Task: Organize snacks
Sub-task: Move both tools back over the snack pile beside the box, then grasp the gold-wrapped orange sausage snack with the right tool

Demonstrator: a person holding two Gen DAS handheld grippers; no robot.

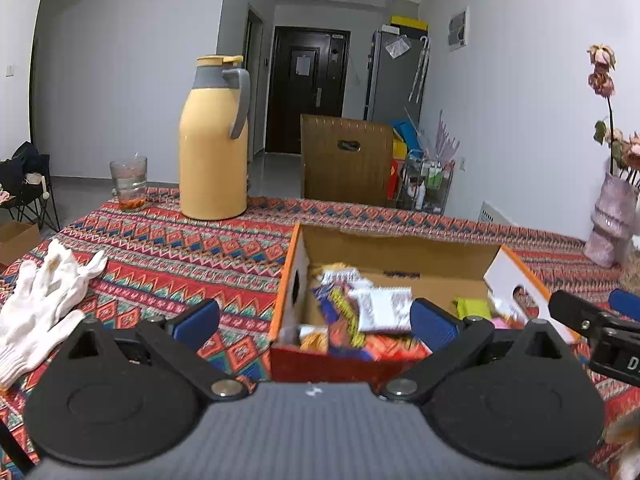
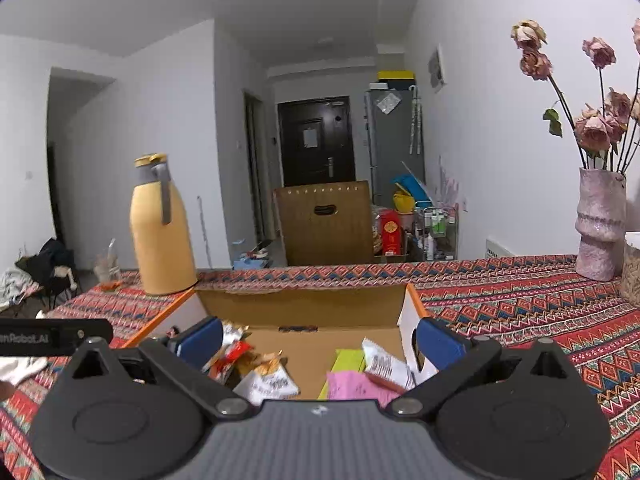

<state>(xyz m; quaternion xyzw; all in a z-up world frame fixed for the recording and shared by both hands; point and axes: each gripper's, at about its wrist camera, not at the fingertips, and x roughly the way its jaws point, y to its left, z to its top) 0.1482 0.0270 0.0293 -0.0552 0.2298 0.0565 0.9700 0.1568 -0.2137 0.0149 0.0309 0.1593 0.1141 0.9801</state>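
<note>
1. The left tool is held low and level, just in front of the near wall of the cardboard box. Its two blue fingers are spread wide apart, and nothing is between them.
2. One finger of the left tool is over the patterned cloth on the counter. The other one is over the box, above the snacks.
3. The right tool is held higher up and points down into the same box. Its fingers are also wide apart and hold nothing.
4. In the left wrist view, the tip of the right tool pokes in from the right edge, just beside the box.
5. In the right wrist view, the black side of the left tool shows at the left edge.
6. The snacks lie loose inside the open box. There are white packets, a yellow-green one, a pink one and some red and orange ones.
7. The box sits in the middle of the counter with its flaps up.
8. A white glove lies on the cloth, well to the left of the box.
9. A yellow jug and a glass stand at the far left part of the counter.
10. A pink vase with dried roses stands at the far right.
</note>
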